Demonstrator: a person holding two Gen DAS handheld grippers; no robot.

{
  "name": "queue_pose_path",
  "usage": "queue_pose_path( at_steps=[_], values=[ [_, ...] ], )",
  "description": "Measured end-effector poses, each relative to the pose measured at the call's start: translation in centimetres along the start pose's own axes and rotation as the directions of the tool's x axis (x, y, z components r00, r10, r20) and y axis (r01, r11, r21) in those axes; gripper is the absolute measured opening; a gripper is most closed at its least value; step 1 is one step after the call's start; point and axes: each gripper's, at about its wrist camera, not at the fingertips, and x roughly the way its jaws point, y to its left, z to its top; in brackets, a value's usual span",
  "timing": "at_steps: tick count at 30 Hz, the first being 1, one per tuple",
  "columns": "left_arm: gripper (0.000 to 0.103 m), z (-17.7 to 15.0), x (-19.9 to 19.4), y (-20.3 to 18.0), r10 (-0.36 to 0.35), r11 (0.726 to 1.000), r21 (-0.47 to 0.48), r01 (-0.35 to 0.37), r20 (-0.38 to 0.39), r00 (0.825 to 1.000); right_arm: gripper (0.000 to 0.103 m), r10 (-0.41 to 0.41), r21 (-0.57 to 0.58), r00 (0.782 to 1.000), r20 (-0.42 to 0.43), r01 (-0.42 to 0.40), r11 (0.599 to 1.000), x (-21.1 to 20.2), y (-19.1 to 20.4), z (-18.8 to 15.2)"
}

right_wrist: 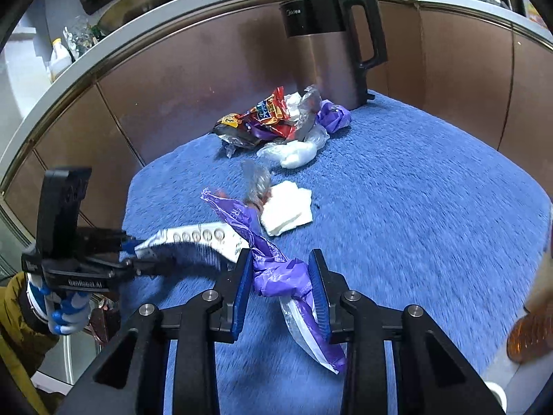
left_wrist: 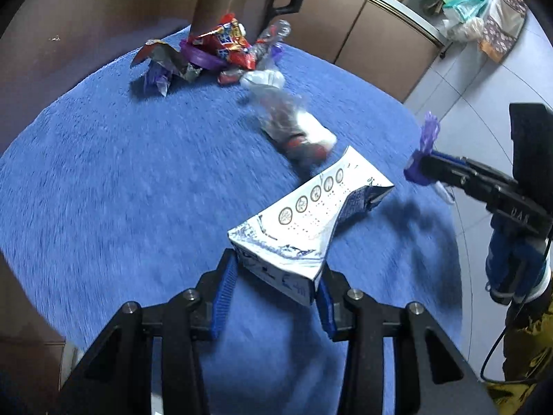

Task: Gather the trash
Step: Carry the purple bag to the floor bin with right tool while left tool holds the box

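My left gripper (left_wrist: 276,271) is shut on a flattened white carton (left_wrist: 311,221) with round printed marks, held above the blue cloth; the carton also shows in the right wrist view (right_wrist: 193,237). My right gripper (right_wrist: 280,276) is shut on a crumpled purple wrapper (right_wrist: 273,269), seen in the left wrist view (left_wrist: 427,145) off the table's right edge. More trash lies on the cloth: a red snack wrapper (left_wrist: 228,43), a foil wrapper (left_wrist: 162,58), clear plastic (left_wrist: 287,117) and a white tissue (right_wrist: 287,211).
A blue fuzzy cloth (left_wrist: 121,173) covers the table. A steel kettle (right_wrist: 331,45) with a black handle stands at the back by the trash pile. Brown cabinet fronts (right_wrist: 172,79) run behind. An orange object (right_wrist: 532,328) sits at the right edge.
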Motion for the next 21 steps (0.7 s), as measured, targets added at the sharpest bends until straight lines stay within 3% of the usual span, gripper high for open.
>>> queue_pose_path(
  at_steps=[13, 21],
  values=[
    [0.04, -3.3, -4.2, -2.9, -0.032, 0.997, -0.074, 0.036, 0.046, 0.998, 0.033, 0.001, 0.046, 0.997, 0.076, -0.004, 0.999, -6.4, 1.3, -3.8],
    [0.04, -2.7, -5.9, -8.9, -0.035, 0.999, 0.04, 0.032, 0.085, 0.996, 0.033, -0.088, 0.151, 0.981, 0.171, 0.062, 0.987, -13.1, -2.7, -7.0]
  ],
)
